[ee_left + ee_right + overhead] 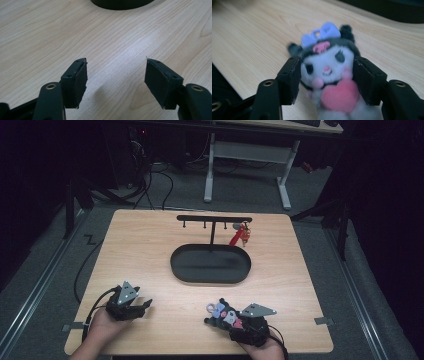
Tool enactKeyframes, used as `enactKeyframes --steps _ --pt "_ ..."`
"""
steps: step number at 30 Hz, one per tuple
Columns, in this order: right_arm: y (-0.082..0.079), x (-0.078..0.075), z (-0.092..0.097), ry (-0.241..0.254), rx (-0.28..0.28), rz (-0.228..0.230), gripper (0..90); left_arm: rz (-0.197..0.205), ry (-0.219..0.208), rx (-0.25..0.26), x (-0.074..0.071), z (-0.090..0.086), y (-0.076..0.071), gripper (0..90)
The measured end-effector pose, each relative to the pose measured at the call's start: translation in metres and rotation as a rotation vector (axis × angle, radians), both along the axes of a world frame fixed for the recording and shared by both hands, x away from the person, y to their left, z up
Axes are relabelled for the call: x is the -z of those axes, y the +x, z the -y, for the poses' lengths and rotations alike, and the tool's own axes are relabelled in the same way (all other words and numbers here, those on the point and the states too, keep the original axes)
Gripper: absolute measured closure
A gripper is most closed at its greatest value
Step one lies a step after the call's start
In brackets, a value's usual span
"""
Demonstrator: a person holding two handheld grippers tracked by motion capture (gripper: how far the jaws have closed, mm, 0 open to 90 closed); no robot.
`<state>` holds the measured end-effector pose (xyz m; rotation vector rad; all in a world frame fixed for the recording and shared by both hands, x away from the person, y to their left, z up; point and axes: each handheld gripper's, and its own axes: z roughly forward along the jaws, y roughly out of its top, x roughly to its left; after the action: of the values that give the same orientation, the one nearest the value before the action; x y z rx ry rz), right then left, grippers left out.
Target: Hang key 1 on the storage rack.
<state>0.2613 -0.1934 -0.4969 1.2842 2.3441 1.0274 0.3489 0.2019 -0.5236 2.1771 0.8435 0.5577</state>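
I see a fuzzy plush toy [329, 72] w/ soft cloth heart; surface [140, 255] is pale matt wood-grain; tray [210, 265] at 12 looks matt black.

**Surroundings of the work surface: fixtures and background**

Light wooden table [145, 250], the landmark for what follows. Near its centre lies a black oval tray [180, 267], shallow and dark inside. Just behind the tray, toward the table's far edge, a black T-shaped hook stand [214, 219] rises upright; a red keychain [240, 235] hangs from a peg near the right end of its bar. Beyond the table's far edge stands a white-legged desk [209, 175] on grey floor [55, 270], with black cables [150, 187] trailing beyond the table's far left corner.
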Motion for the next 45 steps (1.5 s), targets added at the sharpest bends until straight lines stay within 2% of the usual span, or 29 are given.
enactKeyframes --steps 7,11,20,24,27,32,39,43,45 --pt "0.004 -0.001 0.000 -0.028 0.015 -0.006 54.3 -0.001 -0.001 -0.009 0.000 -0.004 -0.002 34.7" --pt "0.008 -0.002 0.011 -0.052 0.067 -0.001 56.3 -0.001 -0.004 -0.017 -0.001 -0.007 -0.003 34.8" --pt "0.019 -0.001 0.064 -0.048 0.272 0.010 56.5 0.000 -0.005 -0.019 -0.001 -0.008 -0.003 34.7" --pt "0.021 0.000 0.087 -0.016 0.356 0.007 56.2 0.001 -0.005 -0.017 -0.001 -0.007 -0.003 34.7" --pt "0.020 0.001 0.092 -0.002 0.367 0.008 55.8 0.001 -0.004 -0.015 -0.001 -0.006 -0.002 34.7" --pt "0.020 0.001 0.088 -0.027 0.365 0.021 55.0 0.003 -0.002 -0.012 -0.001 -0.005 -0.002 34.7" --pt "0.020 0.001 0.089 -0.012 0.371 0.015 53.2 0.003 -0.001 -0.012 -0.001 -0.005 -0.002 34.7" --pt "0.020 -0.001 0.088 -0.006 0.382 0.021 45.7 0.003 -0.003 -0.013 -0.001 -0.006 -0.002 34.7" --pt "0.019 -0.005 0.088 0.002 0.368 0.028 41.0 0.002 -0.002 -0.013 -0.001 -0.006 -0.002 34.7"
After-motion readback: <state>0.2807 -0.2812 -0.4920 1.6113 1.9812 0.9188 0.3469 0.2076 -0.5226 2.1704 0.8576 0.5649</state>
